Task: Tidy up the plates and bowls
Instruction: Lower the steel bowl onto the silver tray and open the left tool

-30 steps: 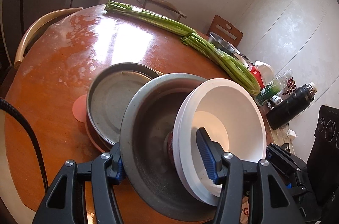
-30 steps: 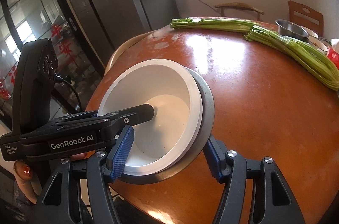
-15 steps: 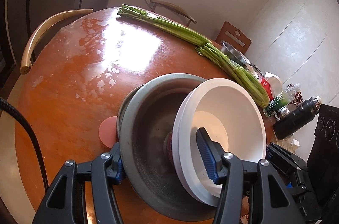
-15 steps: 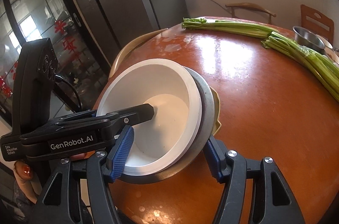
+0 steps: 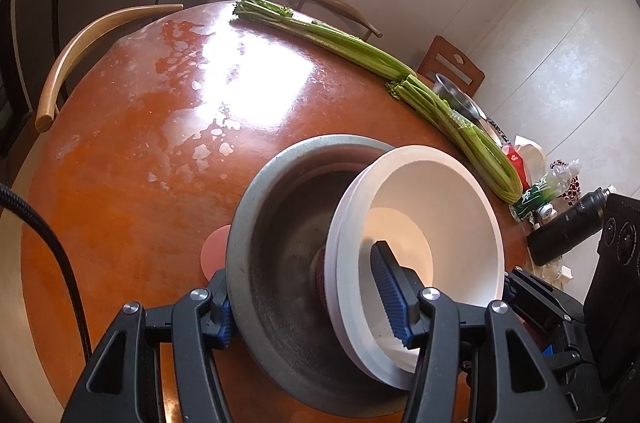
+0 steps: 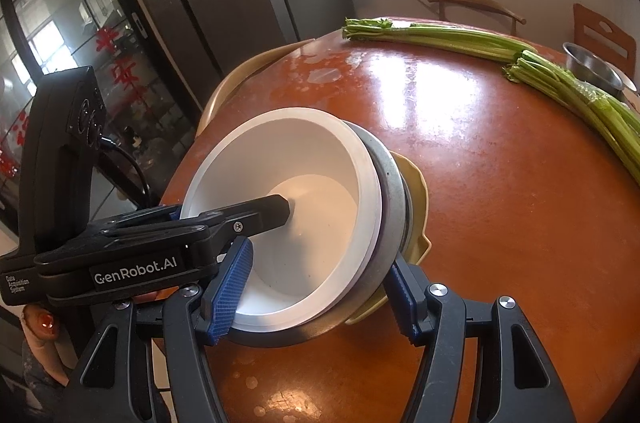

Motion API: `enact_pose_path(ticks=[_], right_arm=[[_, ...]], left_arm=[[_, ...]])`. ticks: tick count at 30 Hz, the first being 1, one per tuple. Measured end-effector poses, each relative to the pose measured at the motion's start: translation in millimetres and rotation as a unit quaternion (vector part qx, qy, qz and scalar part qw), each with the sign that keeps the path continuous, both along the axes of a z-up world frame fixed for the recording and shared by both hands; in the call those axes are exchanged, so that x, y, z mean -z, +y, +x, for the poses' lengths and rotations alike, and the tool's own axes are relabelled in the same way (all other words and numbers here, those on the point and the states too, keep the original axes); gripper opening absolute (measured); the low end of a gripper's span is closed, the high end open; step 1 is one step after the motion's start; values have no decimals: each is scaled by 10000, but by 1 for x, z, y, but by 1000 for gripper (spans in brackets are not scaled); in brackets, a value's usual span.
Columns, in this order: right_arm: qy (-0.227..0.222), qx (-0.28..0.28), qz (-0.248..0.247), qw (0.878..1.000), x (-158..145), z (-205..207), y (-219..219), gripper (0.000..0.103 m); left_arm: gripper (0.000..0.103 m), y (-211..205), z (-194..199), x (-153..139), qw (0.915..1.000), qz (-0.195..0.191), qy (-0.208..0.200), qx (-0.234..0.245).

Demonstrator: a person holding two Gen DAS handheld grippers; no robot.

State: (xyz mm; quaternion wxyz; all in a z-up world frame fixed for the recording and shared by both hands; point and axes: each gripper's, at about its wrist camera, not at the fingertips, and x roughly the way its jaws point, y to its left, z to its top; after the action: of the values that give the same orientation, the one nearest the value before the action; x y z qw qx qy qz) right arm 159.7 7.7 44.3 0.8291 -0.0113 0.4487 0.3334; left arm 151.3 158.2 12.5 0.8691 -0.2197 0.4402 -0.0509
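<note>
A white bowl (image 5: pixel 440 207) sits nested in a wider grey dish (image 5: pixel 280 223), and both grippers hold this tilted stack just above the orange table (image 5: pixel 140 143). My left gripper (image 5: pixel 308 287) is shut on it, one pad outside the grey rim and the other inside the white bowl. From the other side my right gripper (image 6: pixel 316 283) is shut on the white bowl (image 6: pixel 320 163) and grey dish (image 6: pixel 390 183) the same way. A yellowish dish (image 6: pixel 418 211) shows right under the stack. A pink coaster (image 5: pixel 214 255) peeks out beside it.
Long celery bunches (image 5: pixel 360 51) lie across the far side of the table beside a metal bowl (image 5: pixel 460 95). Bottles and packets (image 5: pixel 568 223) crowd the right edge. A wooden chair (image 5: pixel 80 43) stands at the left and a dark fridge (image 6: pixel 200 3) behind.
Both grippers carried the stack across the table over the dishes lying by the pink coaster. Those dishes are now hidden in the left view, and a yellowish rim appeared beneath in the right view.
</note>
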Motion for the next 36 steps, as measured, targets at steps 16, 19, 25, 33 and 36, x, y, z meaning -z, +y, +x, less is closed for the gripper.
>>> enact_pose_path(ticks=[16, 19, 25, 33, 36], right_arm=[[-31, 16, -164, 9999, 7, 3, 7, 66], [-57, -2, -207, 9998, 8, 3, 7, 66], [-82, -23, -280, 9996, 11, 4, 8, 66], [-154, -81, -369, 9992, 13, 4, 10, 66], [-173, -83, -397, 9990, 13, 5, 9, 66]], left_arm=[[57, -3, 4, 4, 9998, 173, -82, 18], [57, -2, 4, 4, 9998, 174, -102, 15], [57, -3, 5, 4, 9997, 235, -107, 33], [57, -2, 4, 4, 9997, 228, -113, 13], [57, -2, 4, 3, 9996, 240, -114, 5]])
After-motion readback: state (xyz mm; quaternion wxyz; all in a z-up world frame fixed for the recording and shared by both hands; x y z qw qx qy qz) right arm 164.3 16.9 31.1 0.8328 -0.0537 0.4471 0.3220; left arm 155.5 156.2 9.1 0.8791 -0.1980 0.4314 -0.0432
